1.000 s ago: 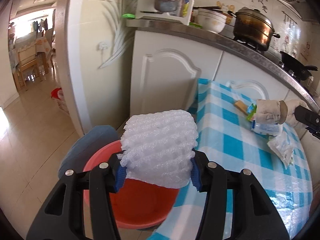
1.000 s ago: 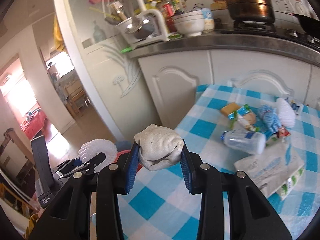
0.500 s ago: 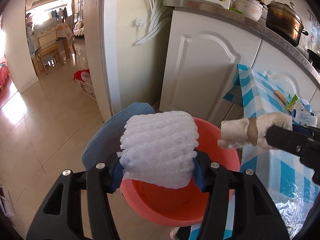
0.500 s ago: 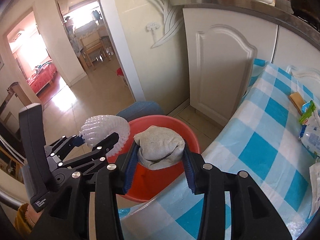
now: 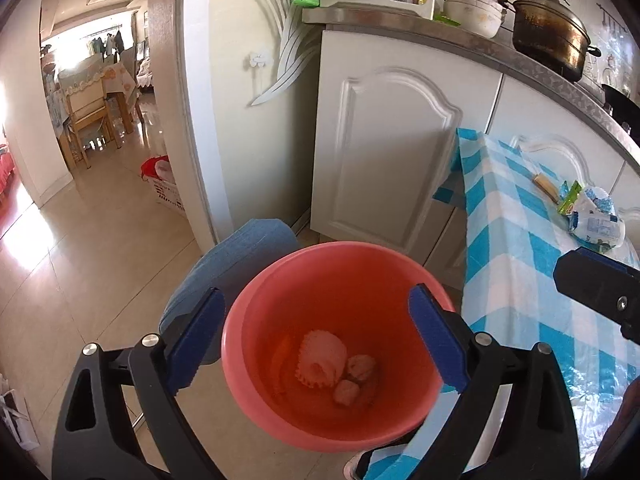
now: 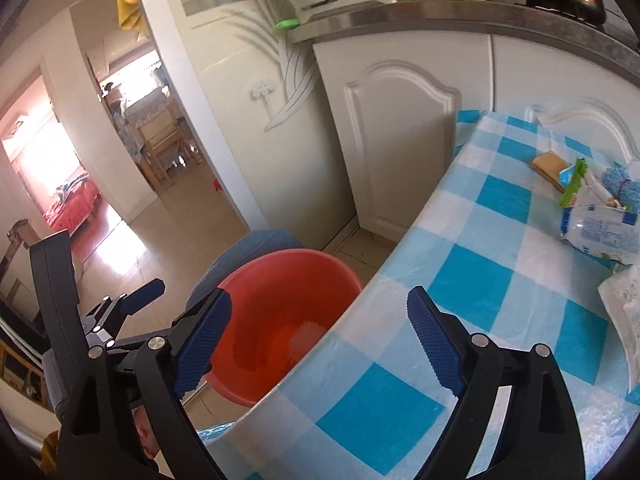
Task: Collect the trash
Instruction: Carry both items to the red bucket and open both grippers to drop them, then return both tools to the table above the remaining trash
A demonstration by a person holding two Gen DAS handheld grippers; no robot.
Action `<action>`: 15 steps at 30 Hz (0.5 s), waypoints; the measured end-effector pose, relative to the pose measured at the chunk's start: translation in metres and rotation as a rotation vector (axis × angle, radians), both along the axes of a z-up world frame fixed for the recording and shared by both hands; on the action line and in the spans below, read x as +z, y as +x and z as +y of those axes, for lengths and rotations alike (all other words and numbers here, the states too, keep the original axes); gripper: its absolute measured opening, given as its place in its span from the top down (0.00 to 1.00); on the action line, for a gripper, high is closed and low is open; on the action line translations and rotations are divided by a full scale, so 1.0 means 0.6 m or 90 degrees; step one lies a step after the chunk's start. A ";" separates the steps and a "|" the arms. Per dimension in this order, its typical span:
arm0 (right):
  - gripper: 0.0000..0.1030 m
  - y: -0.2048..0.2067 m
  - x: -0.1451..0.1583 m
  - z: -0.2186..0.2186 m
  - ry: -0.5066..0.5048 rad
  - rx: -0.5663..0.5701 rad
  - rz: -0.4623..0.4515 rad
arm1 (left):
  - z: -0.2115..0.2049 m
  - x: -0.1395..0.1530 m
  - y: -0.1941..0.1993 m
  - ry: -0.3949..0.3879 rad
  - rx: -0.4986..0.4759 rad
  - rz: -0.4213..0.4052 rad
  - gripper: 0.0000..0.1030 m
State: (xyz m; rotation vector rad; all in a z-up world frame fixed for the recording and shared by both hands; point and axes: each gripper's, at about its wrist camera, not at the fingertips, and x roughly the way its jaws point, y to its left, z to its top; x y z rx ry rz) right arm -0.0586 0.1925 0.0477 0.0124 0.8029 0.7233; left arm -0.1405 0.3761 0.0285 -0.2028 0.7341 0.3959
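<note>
my left gripper (image 5: 316,336) hangs over the red bucket (image 5: 256,320), pointing steeply down into its mouth. its jaws have just been opening and now stand wide, with nothing between the blue pads (image 5: 436,340). the white foam net (image 5: 322,358) lies at the bottom of the bucket, on its side, its long axis running roughly from my near-left toward the far right of the bucket floor, one ruffled open end facing down-left toward me. just beside it, touching or nearly so, sit two crumpled paper wads (image 5: 360,367); they are rounded lumps with no clear long axis. everything down there is tinted red by the bucket wall, so finer detail i cannot tell.

my right gripper (image 6: 320,340) sits over the near corner of the table with the blue checked cloth (image 6: 472,292), also tilted down, with the bucket's rim showing behind its left finger. its jaws too have just been opening, and they are spread wide and empty.

the bucket stands on the tiled floor beside the table's edge, against a blue cushion (image 5: 240,256). further along the cloth lie a clear plastic bottle (image 6: 600,232) on its side, lengthways across the table, a green-edged wrapper (image 6: 574,180) and a tan block (image 6: 548,164).
</note>
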 end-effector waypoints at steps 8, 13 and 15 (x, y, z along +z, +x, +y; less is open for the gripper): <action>0.09 0.001 0.023 -0.095 0.060 -0.074 -0.012 | -0.081 0.049 0.019 0.037 -0.054 -0.021 0.07; 0.09 0.000 0.028 -0.135 0.073 -0.105 -0.020 | -0.124 0.069 0.027 0.054 -0.084 -0.029 0.07; 0.09 -0.002 0.029 -0.150 0.077 -0.113 -0.028 | -0.139 0.076 0.029 0.061 -0.092 -0.030 0.07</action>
